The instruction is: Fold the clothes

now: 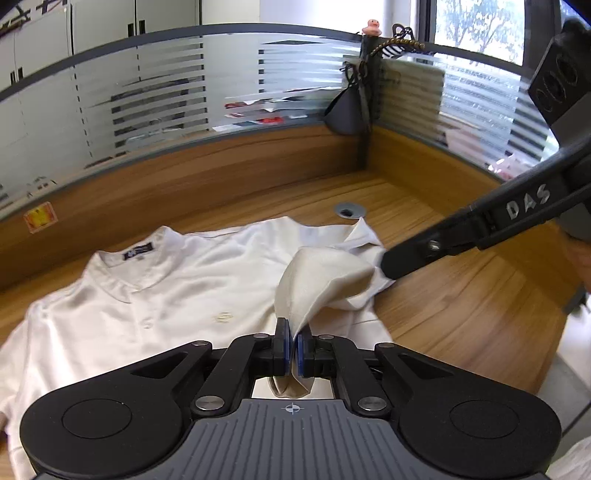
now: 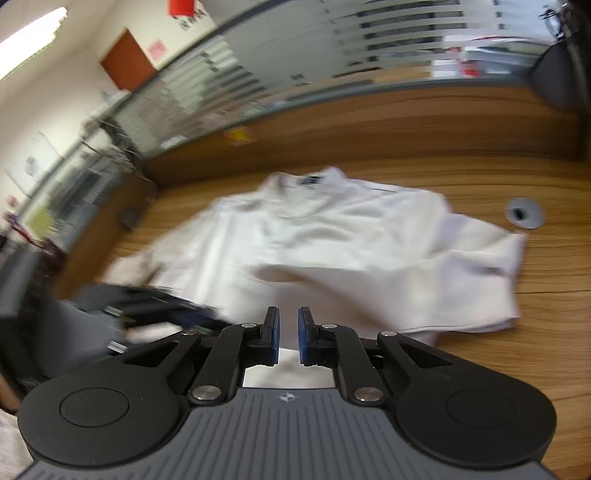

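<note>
**Quick headcount of what's on the desk**

So, counting it all up: one white shirt (image 1: 177, 295) across the middle of the frame, with one dark neck label (image 1: 138, 254) and one small chest logo (image 1: 221, 316). Two grippers total, the left gripper (image 1: 293, 349) at bottom center and the right gripper (image 2: 288, 334) at bottom center of its own view. One grey cable grommet (image 1: 349, 210) in the desk (image 1: 461, 295), upper middle. One pink duck figure (image 1: 371, 27) at the top, one dark pouch (image 1: 345, 114) hanging below it.

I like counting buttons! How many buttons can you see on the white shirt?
1 clearly: a white button on the white shirt, down its front below the collar. Others may be hidden or too pale to see.
</note>
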The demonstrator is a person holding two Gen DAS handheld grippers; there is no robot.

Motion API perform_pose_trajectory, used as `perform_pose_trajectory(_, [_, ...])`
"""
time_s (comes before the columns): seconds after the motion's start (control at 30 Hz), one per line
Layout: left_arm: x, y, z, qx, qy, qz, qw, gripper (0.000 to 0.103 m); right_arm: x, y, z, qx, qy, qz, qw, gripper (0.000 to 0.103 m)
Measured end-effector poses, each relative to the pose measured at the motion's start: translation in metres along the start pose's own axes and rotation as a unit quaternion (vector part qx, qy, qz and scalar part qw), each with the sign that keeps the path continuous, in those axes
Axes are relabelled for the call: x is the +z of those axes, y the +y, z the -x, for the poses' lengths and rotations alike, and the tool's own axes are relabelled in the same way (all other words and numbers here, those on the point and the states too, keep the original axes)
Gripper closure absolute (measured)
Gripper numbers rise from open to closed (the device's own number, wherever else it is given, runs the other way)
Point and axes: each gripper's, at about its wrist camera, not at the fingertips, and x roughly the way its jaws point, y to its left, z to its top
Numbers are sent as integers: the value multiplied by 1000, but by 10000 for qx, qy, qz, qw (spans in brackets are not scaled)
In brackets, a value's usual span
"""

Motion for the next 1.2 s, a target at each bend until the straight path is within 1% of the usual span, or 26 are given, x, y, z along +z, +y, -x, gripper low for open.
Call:
perform_pose_trajectory(0.03, [2, 1, 1, 42, 8, -36, 10000, 97, -2, -5, 0, -176, 10, 53, 9998, 90])
perform_pose_trajectory(0.07, [3, 3, 2, 83, 17, -71, 9999, 97, -5, -10, -1, -357, 16, 113, 9993, 84])
perform_pose_trajectory(0.1, [5, 3, 2, 119, 28, -133, 9998, 97, -6, -13, -2, -513, 43, 206, 9985, 75])
perform_pose_trajectory(0.17, [8, 2, 2, 175, 60, -333, 9993, 97, -9, -20, -5, -810, 112, 414, 9958, 72])
perform_pose_trajectory(0.2, [10, 1, 2, 192, 77, -451, 9988, 97, -8, -21, -5, -865, 133, 494, 9949, 72])
perform_pose_trajectory(0.23, [11, -1, 2, 199, 81, -611, 9979, 97, -7, -22, -4, -821, 119, 522, 9952, 71])
perform_pose_trajectory(0.3, [12, -8, 3, 222, 38, -975, 9950, 97, -2, -23, 2, -579, 45, 422, 9974, 59])
perform_pose_trajectory(0.37, [14, -17, 4, 213, -26, -1331, 9909, 97, 5, -26, 7, -263, -32, 125, 9996, 53])
perform_pose_trajectory(0.43, [15, -28, 5, 153, -81, -1644, 9862, 97, 8, -34, 13, 152, -110, -530, 9984, 53])
perform_pose_trajectory(0.5, [15, -40, 7, 67, -124, -1923, 9812, 97, 9, -44, 18, 583, -174, -1252, 9903, 52])
perform_pose_trajectory(0.57, [14, -52, 8, -57, -176, -2173, 9759, 97, 0, -54, 20, 934, -148, -1919, 9769, 52])
perform_pose_trajectory(0.6, [14, -59, 8, -141, -203, -2273, 9735, 97, -5, -57, 20, 1044, -104, -2146, 9711, 52])
perform_pose_trajectory(0.7, [13, -77, 10, -457, -292, -2489, 9670, 97, -22, -61, 21, 1241, 50, -2562, 9586, 52])
perform_pose_trajectory(0.77, [14, -88, 10, -718, -382, -2584, 9626, 97, -33, -61, 23, 1233, 70, -2726, 9542, 55])
perform_pose_trajectory(0.8, [15, -92, 10, -837, -390, -2605, 9610, 97, -37, -61, 26, 1195, 22, -2781, 9531, 68])
perform_pose_trajectory(0.83, [16, -95, 8, -919, -366, -2567, 9614, 98, -42, -61, 29, 1157, -26, -2835, 9520, 73])
perform_pose_trajectory(0.87, [17, -96, 7, -969, -372, -2499, 9627, 98, -46, -63, 34, 1078, -86, -2877, 9516, 90])
perform_pose_trajectory(0.9, [18, -97, 5, -1023, -373, -2439, 9637, 97, -49, -66, 39, 986, -150, -2913, 9514, 103])
perform_pose_trajectory(1.0, [19, -94, 1, -1212, -306, -2324, 9646, 96, -60, -71, 53, 784, -294, -2990, 9506, 103])
perform_pose_trajectory(1.07, [18, -88, -2, -1268, -218, -2271, 9653, 96, -67, -74, 61, 684, -366, -3026, 9500, 103])
perform_pose_trajectory(1.17, [14, -77, -6, -1186, -10, -2178, 9688, 96, -76, -71, 57, 223, -220, -2763, 9606, 103])
perform_pose_trajectory(1.2, [12, -72, -7, -1128, 75, -2127, 9706, 95, -79, -68, 53, 54, -128, -2618, 9650, 98])
